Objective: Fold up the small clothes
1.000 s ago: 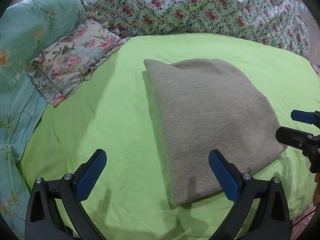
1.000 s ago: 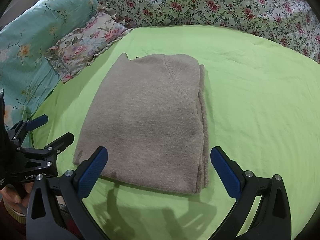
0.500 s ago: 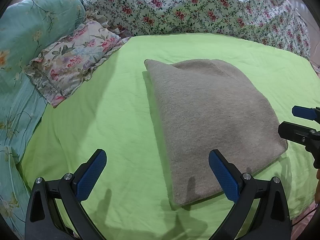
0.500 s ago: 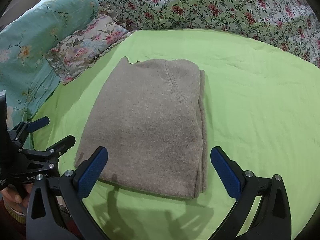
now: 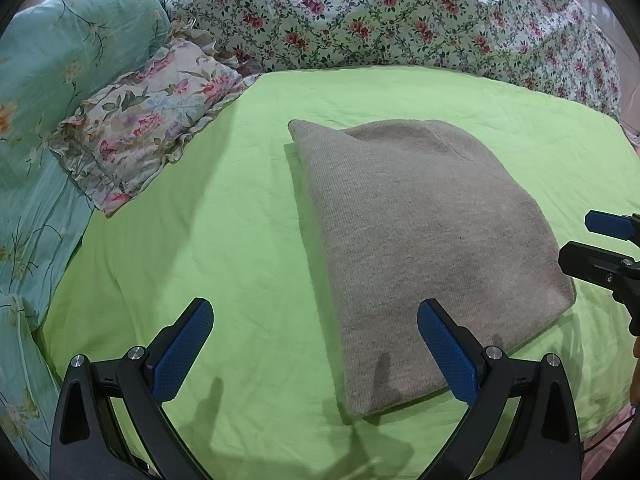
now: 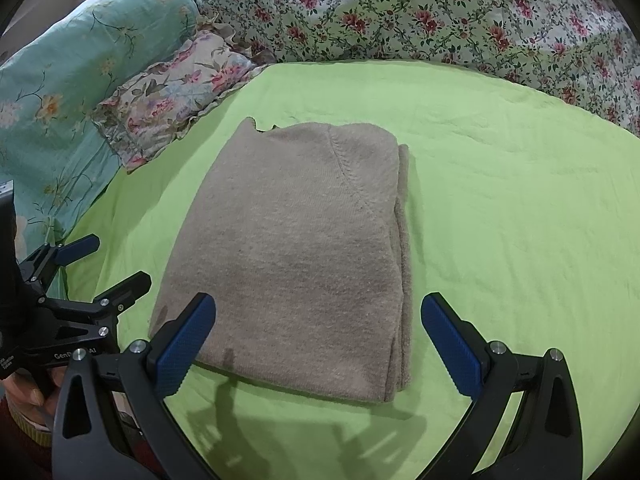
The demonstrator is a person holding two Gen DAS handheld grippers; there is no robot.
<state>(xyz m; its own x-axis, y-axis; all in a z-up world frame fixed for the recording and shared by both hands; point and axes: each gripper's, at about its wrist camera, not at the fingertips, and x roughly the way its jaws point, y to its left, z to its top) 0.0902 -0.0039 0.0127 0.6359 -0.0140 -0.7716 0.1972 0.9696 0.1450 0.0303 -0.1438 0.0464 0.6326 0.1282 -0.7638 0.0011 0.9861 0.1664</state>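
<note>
Lime-green bedsheet (image 5: 224,240) fills both views, bordered by a rose-print floral quilt (image 5: 400,12), a teal flowered pillow (image 5: 60,64) and a ruffled floral cushion (image 5: 148,120). Folded grey-brown knit garment (image 6: 304,256) lies flat mid-sheet, long axis running away from the cameras, narrower end far. Only the right wrist view shows stacked layer edges along its right side. Left gripper (image 5: 316,344) and right gripper (image 6: 318,336): jaws wide apart, holding nothing. Little change from 1.0 s ago; right view sits slightly closer.
</note>
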